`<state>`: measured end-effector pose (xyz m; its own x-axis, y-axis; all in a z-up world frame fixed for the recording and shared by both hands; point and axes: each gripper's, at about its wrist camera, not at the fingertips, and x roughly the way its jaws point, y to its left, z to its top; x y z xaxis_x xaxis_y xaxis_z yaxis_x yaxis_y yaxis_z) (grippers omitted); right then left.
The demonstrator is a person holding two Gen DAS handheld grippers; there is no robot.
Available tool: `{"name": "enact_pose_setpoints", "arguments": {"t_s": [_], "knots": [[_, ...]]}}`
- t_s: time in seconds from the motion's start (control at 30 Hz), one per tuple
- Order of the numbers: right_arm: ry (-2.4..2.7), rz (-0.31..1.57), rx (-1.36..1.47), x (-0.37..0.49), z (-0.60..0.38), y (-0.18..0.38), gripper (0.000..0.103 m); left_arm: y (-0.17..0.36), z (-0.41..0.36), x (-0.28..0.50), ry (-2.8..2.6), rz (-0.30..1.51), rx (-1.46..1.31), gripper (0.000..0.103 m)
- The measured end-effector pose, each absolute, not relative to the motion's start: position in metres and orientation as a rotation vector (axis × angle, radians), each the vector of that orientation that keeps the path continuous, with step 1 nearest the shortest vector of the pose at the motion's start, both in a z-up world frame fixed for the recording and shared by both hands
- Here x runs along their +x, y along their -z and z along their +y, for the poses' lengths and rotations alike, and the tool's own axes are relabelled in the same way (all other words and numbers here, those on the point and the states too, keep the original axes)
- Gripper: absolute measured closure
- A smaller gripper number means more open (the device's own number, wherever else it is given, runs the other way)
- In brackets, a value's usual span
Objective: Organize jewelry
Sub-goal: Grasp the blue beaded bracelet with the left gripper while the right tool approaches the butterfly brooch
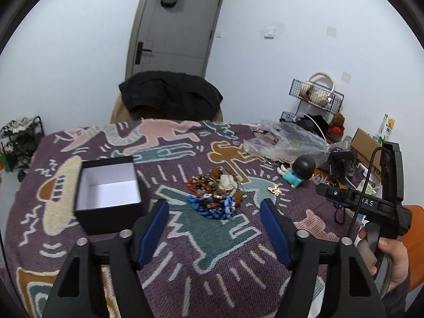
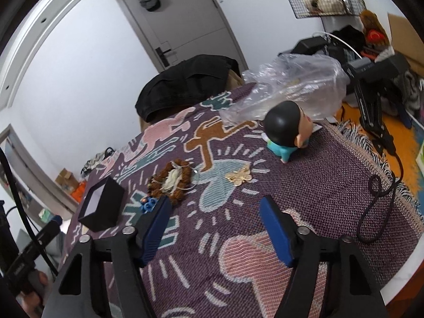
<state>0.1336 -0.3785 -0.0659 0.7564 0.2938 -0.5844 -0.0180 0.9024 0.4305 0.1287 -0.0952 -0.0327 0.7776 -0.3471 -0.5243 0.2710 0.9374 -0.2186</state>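
Note:
A pile of bead bracelets and a blue chain [image 1: 214,194] lies mid-table, seen also in the right wrist view [image 2: 172,182]. A gold butterfly piece [image 1: 275,190] [image 2: 239,177] lies to its right. An open, empty black box with white lining [image 1: 108,190] [image 2: 102,208] stands left of the pile. My left gripper [image 1: 215,228] is open and empty, just short of the pile. My right gripper [image 2: 213,228] is open and empty above the cloth, short of the butterfly piece; its body shows in the left wrist view [image 1: 371,201].
A patterned purple cloth [image 1: 185,251] covers the table. A black-haired figurine [image 1: 296,171] [image 2: 287,129] and a clear plastic bag [image 1: 286,140] [image 2: 291,84] lie at the far right. A black cord loop [image 2: 376,206] lies near the right edge. A dark jacket [image 1: 169,94] hangs on a chair behind.

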Motion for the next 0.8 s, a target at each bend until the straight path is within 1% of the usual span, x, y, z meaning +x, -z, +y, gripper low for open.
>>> {"name": "enact_pose_setpoints", "arguments": {"t_s": [0.13,0.23,0.33,0.47,0.67,0.73,0.8], "knots": [[-0.173,0.723,0.480,0.149,-0.390,0.077,0.045,0.041,-0.108,0.146,0.354,0.629,-0.138,0.041],[-0.172,0.742,0.515,0.159,-0.396,0.084,0.048,0.049,-0.119,0.159,0.374,0.664,-0.143,0.044],[-0.164,0.760,0.538,0.169,-0.401,0.092,0.048,0.061,-0.132,0.172,0.387,0.700,-0.131,0.046],[-0.157,0.773,0.559,0.178,-0.406,0.101,0.048,0.078,-0.144,0.188,0.401,0.753,-0.134,0.053],[-0.166,0.791,0.554,0.186,-0.407,0.107,0.048,0.096,-0.162,0.206,0.398,0.799,-0.113,0.054],[-0.167,0.797,0.533,0.189,-0.404,0.109,0.048,0.101,-0.165,0.211,0.387,0.812,-0.109,0.056],[-0.168,0.807,0.501,0.192,-0.400,0.110,0.048,0.108,-0.168,0.216,0.380,0.827,-0.111,0.060]]}}
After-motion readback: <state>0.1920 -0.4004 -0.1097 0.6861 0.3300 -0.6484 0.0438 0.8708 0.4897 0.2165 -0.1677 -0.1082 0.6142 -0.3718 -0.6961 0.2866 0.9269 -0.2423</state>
